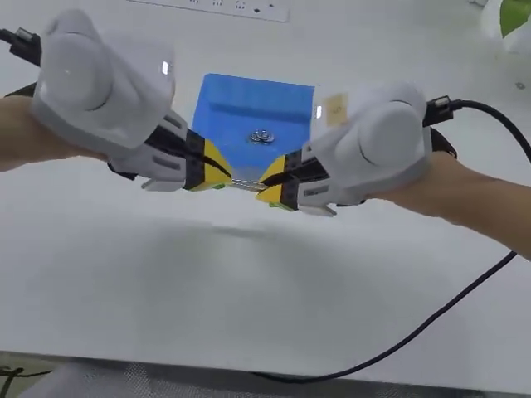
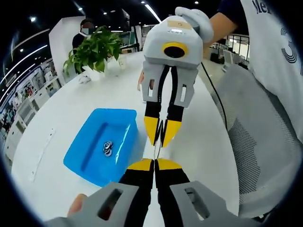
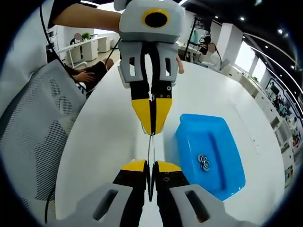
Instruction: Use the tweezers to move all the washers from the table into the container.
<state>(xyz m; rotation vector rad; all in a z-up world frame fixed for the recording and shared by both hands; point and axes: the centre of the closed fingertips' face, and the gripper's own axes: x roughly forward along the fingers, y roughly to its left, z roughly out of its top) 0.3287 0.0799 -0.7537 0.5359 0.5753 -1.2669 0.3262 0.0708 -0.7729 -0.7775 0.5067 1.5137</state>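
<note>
Workbench, mid-task: I am holding one pair of tweezers between two grippers that are meeting tip to tip above the white table. The left gripper is pinching one end with its jaws pressed together, and the right gripper is pinching the other end the same way. The tweezers' long axis is running straight from one gripper to the other, roughly parallel to the near wall of the single blue container. That container is lying just beyond both grippers on the side away from me, and neither gripper is clearly nearer to it. The washers are sitting in one small cluster on its floor. They are overlapping, so I am counting at least three and cannot be surer.
</note>
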